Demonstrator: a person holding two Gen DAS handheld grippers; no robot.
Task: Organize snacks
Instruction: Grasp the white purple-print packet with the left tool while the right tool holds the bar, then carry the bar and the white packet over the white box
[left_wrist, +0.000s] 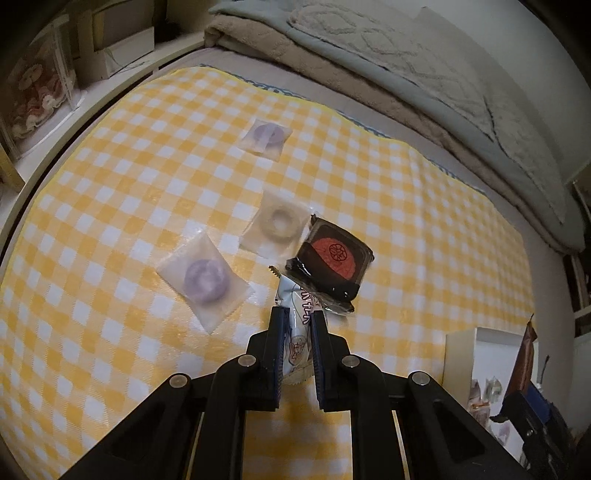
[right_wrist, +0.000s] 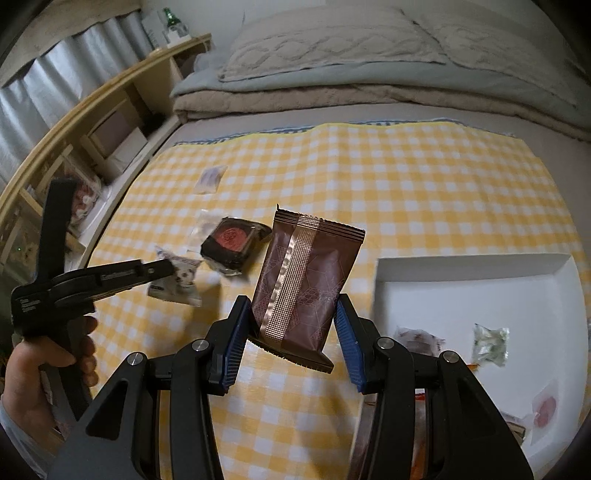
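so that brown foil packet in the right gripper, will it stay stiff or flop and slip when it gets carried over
The brown foil packet stands upright between the right gripper's pads, so it probably holds its shape fairly well. Its glossy film looks slick, and the grip is only at its lower sides, so it could slide or twist. It seems light for its size.

On the bed, a checked cloth carries scattered snack packets on its left and a tray holding more on its right, with folded blankets behind.
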